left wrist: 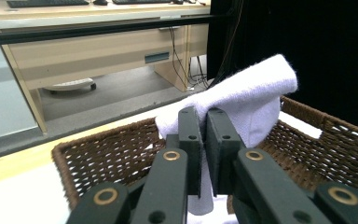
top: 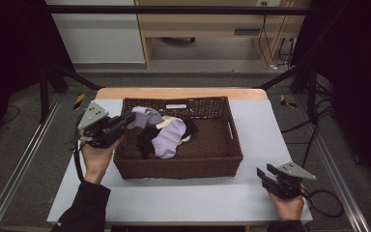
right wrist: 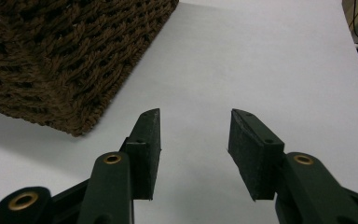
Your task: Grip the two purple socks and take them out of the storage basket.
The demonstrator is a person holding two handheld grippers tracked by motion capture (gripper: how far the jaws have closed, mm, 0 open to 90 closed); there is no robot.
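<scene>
left gripper point(left wrist: 204, 140) pinched on lilac cloth point(left wrist: 256, 93), cloth draped over fingertips, held above basket point(top: 222, 166) rim, likely lifting it out | right gripper point(right wrist: 193, 149) jaws apart, nothing between, idle over table point(right wrist: 261, 60) beside basket corner, likely waiting

One woven basket point(top: 178, 166) on the surface point(top: 261, 145). Two hand-held grippers: left hand-held gripper point(top: 125, 119), right hand-held gripper point(top: 265, 171). Inside the basket, two lavender cloths point(top: 169, 137), at least one black cloth point(top: 147, 139), one cream piece point(top: 166, 123); exact cloth count hard to tell, heaped together.
</scene>
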